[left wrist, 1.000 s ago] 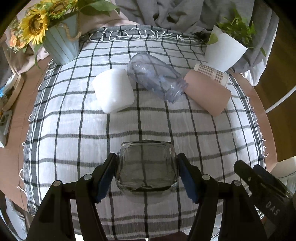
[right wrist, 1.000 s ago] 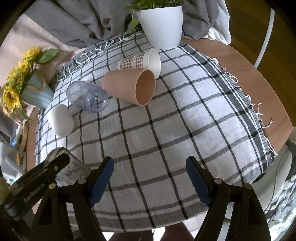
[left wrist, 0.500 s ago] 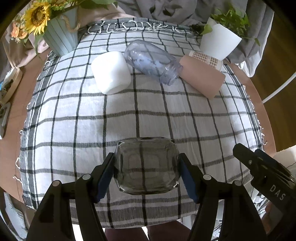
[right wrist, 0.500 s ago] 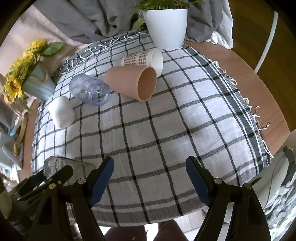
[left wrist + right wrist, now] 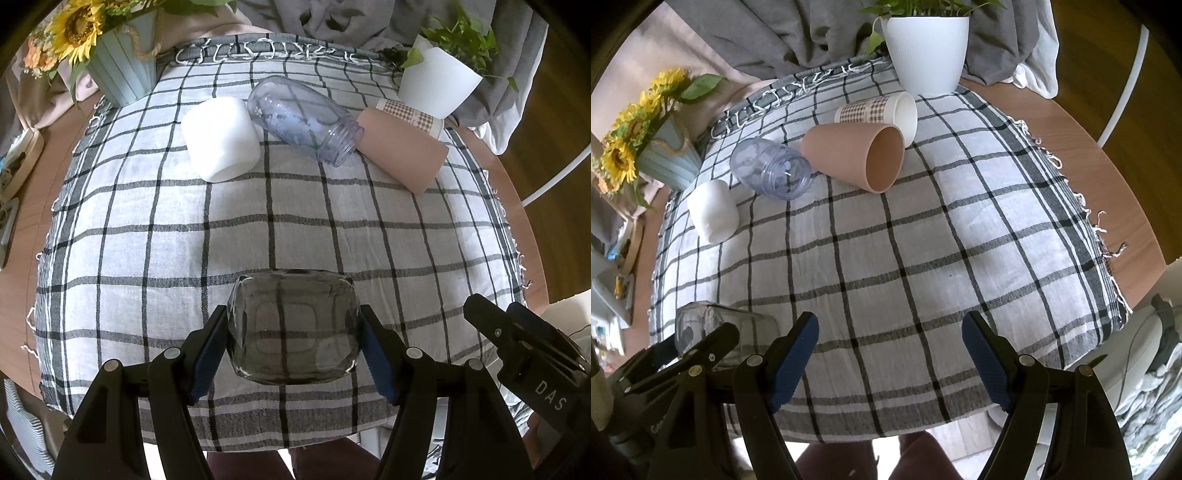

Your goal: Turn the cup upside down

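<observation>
Our left tool (image 5: 293, 334) still clamps the square smoky glass cup (image 5: 293, 326), now lifted higher above the checked-cloth desk (image 5: 295, 221), ready for turning over; our right tool (image 5: 890, 350) gapes empty.

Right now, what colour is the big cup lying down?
Pinkish tan cup, clearest in the right wrist view.

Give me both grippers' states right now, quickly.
Left gripper: closed on the clear square glass cup, pads on its two sides.
Right gripper: open, nothing between its fingers, above the checked tablecloth.
</observation>
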The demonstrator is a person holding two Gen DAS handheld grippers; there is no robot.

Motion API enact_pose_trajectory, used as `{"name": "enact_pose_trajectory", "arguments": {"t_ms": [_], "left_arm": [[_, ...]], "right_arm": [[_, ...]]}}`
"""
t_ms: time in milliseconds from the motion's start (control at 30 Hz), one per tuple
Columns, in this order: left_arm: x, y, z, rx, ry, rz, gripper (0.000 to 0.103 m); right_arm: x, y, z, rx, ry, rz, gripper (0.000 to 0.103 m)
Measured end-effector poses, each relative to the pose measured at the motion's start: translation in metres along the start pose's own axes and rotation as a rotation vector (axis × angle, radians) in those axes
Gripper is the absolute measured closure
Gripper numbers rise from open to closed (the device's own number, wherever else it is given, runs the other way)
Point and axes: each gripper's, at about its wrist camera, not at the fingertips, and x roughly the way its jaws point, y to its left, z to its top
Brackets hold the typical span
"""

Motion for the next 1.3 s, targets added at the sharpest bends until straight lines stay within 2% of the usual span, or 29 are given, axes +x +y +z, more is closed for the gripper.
{"name": "enact_pose_trajectory", "arguments": {"t_ms": [33, 100, 167, 233, 300, 733, 1000, 1133, 1300], "left_arm": [[-0.002, -0.001, 0.000, 0.007, -0.007, 0.004, 0.032], [-0.006, -0.002, 0.000, 0.019, -0.029, 0.012, 0.016], [-0.013, -0.003, -0.001, 0.028, -0.052, 0.021, 0.011], [-0.021, -0.005, -0.002, 0.033, -0.076, 0.028, 0.010], [-0.030, -0.006, -0.004, 0.036, -0.098, 0.043, 0.004], [-0.101, -0.014, -0.035, 0.001, -0.269, 0.114, 0.000], [-0.138, -0.006, -0.055, -0.036, -0.345, 0.170, 0.000], [-0.151, 0.002, -0.066, -0.066, -0.364, 0.160, 0.000], [-0.161, 0.000, -0.078, -0.047, -0.378, 0.172, 0.000]], "right_arm": [[-0.001, 0.000, 0.000, 0.000, 0.000, -0.001, 0.023], [-0.001, 0.000, -0.001, 0.004, -0.003, -0.002, 0.022], [-0.002, -0.001, 0.000, 0.007, -0.007, -0.006, 0.017], [-0.006, -0.004, -0.001, 0.011, -0.017, -0.014, 0.016], [-0.011, -0.006, 0.000, 0.014, -0.025, -0.014, 0.016], [-0.084, -0.007, -0.017, -0.064, -0.182, -0.007, 0.013], [-0.132, -0.006, -0.034, -0.082, -0.310, 0.048, 0.013], [-0.144, -0.005, -0.042, -0.072, -0.328, 0.075, 0.013], [-0.149, 0.002, -0.053, -0.092, -0.334, 0.098, 0.013]]}}
